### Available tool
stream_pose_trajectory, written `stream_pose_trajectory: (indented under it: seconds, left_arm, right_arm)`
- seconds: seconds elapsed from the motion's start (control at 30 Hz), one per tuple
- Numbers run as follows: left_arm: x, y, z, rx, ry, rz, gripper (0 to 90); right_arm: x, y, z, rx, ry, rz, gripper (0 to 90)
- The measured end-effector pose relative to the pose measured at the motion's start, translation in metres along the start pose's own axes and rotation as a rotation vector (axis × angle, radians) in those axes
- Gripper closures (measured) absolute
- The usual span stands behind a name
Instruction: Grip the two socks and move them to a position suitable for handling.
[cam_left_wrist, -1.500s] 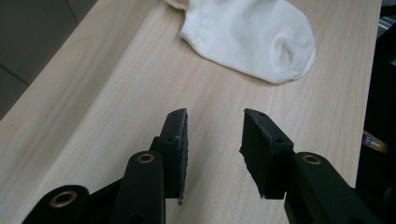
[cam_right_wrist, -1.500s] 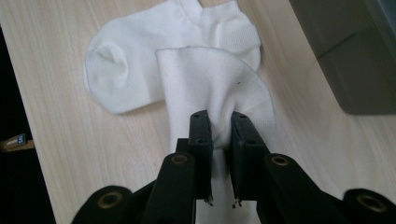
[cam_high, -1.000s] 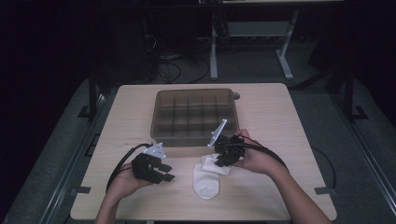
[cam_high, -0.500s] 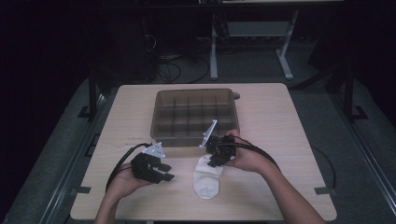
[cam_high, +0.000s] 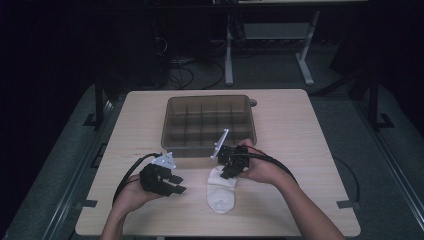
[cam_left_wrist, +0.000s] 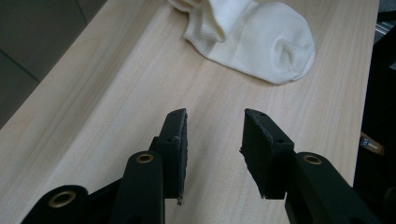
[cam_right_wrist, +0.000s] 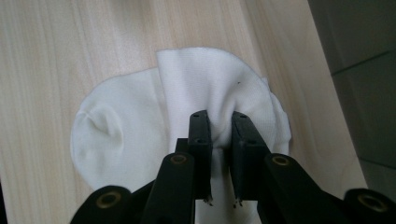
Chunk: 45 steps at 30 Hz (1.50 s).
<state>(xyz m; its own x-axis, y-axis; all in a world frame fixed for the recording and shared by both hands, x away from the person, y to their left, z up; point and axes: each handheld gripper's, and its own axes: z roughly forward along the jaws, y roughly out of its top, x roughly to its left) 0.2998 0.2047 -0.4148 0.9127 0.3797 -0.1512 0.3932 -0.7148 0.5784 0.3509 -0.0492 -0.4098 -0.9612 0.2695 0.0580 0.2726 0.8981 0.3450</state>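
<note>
White sock (cam_high: 220, 192) flat on bench (cam_high: 300, 125), just in front of the compartment tray (cam_high: 209, 124). Right gripper (cam_right_wrist: 219, 122) fingers (cam_right_wrist: 200, 135) clamped on a pinch of fabric at the sock's cuff end. Left gripper (cam_left_wrist: 215, 135) beside the sock, fingers (cam_left_wrist: 175, 140) apart, nothing between them. Risk judged: thin pinch likely to slip if lifted fast. Single layer possibly caught, leaving the sock dragging or unfolding. Left gripper well placed to steady the toe.
</note>
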Motion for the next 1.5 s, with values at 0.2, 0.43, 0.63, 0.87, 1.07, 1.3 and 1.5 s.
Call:
stream_pose_trajectory:
  seconds: [0.2, 0.43, 0.63, 0.87, 1.07, 1.3, 1.5]
  left_arm:
    - [0.0, -0.001, -0.001, -0.006, -0.001, -0.006, 60.7]
    - [0.0, -0.002, -0.002, -0.005, -0.003, -0.006, 60.8]
    - [0.0, -0.003, -0.002, -0.005, -0.003, -0.01, 60.8]
    - [0.0, -0.003, -0.002, -0.005, -0.003, -0.009, 60.8]
    - [0.0, -0.002, -0.002, -0.003, -0.002, -0.008, 60.7]
    - [0.0, -0.002, 0.0, 0.002, -0.003, -0.007, 60.7]
    - [0.0, -0.002, 0.0, 0.003, -0.003, -0.011, 60.7]
  right_arm:
    - [-0.001, 0.0, 0.003, 0.009, -0.013, 0.008, 79.6]
    - [-0.002, -0.001, 0.01, 0.028, -0.029, 0.004, 78.0]
    - [-0.003, -0.003, 0.013, 0.026, -0.024, 0.016, 74.9]
    - [-0.002, -0.003, 0.008, 0.011, -0.025, 0.015, 67.3]
    - [-0.001, -0.006, -0.002, -0.016, -0.021, 0.021, 64.2]
    - [-0.008, -0.013, -0.013, -0.046, -0.026, 0.057, 67.4]
    - [-0.018, -0.018, -0.015, -0.053, -0.055, 0.091, 68.9]
